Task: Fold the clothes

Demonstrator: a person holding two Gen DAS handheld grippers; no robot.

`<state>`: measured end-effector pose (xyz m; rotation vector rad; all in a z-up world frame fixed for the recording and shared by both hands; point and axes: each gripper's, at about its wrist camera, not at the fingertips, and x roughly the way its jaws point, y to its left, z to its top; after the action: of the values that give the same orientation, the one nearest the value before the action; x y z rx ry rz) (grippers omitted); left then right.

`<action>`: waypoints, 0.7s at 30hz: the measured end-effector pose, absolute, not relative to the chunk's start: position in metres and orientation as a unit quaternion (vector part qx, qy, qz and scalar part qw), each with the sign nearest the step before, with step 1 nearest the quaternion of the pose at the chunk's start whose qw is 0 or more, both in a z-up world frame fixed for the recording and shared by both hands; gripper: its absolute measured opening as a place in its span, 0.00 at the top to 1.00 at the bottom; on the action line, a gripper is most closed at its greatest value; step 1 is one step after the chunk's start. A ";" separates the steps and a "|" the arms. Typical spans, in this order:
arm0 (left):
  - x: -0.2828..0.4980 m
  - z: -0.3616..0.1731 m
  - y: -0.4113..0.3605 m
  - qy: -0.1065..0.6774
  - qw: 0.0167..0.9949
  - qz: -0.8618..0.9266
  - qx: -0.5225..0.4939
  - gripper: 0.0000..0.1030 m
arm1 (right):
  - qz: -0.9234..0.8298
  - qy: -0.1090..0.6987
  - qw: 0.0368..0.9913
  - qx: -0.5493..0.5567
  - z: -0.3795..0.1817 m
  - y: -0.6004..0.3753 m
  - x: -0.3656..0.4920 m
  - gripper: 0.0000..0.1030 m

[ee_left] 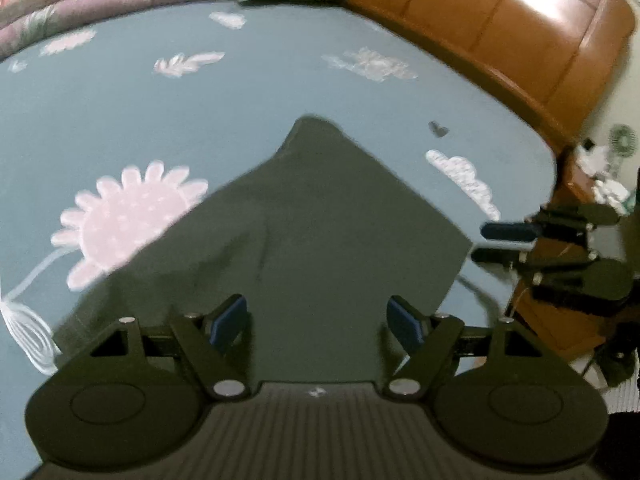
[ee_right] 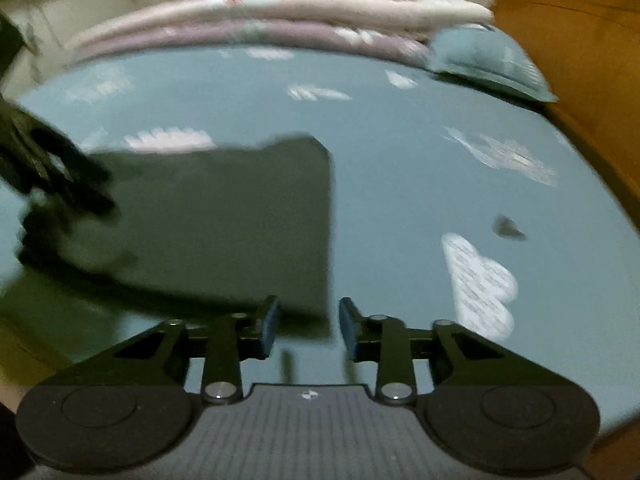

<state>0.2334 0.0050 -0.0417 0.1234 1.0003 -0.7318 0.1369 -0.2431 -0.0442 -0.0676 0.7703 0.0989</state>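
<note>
A dark green garment (ee_left: pixel 320 220) lies flat on the blue flowered bedsheet (ee_left: pixel 280 80), folded into a rough rectangle with one corner pointing away. My left gripper (ee_left: pixel 318 316) hovers over its near part, open wide, nothing between the pads. In the right wrist view the same garment (ee_right: pixel 224 220) fills the left middle. My right gripper (ee_right: pixel 309 320) stands open at its near right corner, the cloth edge just ahead of the left pad. The right gripper (ee_left: pixel 506 242) also shows beside the garment's right corner. A blurred left gripper (ee_right: pixel 60 184) is over the garment's left side.
A folded pink and purple quilt (ee_right: pixel 280 20) and a blue pillow (ee_right: pixel 480 60) lie along the bed's far side. A wooden headboard (ee_left: pixel 500 20) borders the bed. A small dark scrap (ee_right: pixel 508 228) sits on the sheet. A nightstand with a small fan (ee_left: pixel 622 140) stands beyond the bed edge.
</note>
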 end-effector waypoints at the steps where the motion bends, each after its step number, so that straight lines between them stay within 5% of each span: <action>1: 0.233 -0.048 0.005 0.476 0.815 -0.327 0.053 0.24 | 0.063 0.365 0.929 -0.024 -0.044 -0.244 0.144 0.75; 9: 0.220 -0.049 0.018 0.493 0.839 -0.229 0.011 0.24 | 0.151 0.390 0.907 0.044 -0.071 -0.272 0.165 0.78; 21: 0.268 -0.021 -0.083 0.447 0.849 -0.284 0.004 0.20 | 0.228 0.387 0.894 0.004 -0.064 -0.269 0.205 0.75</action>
<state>0.2676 -0.0827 -0.0207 0.0092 0.9411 -0.5983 0.2049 -0.2687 -0.0643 0.0075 0.8025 0.4724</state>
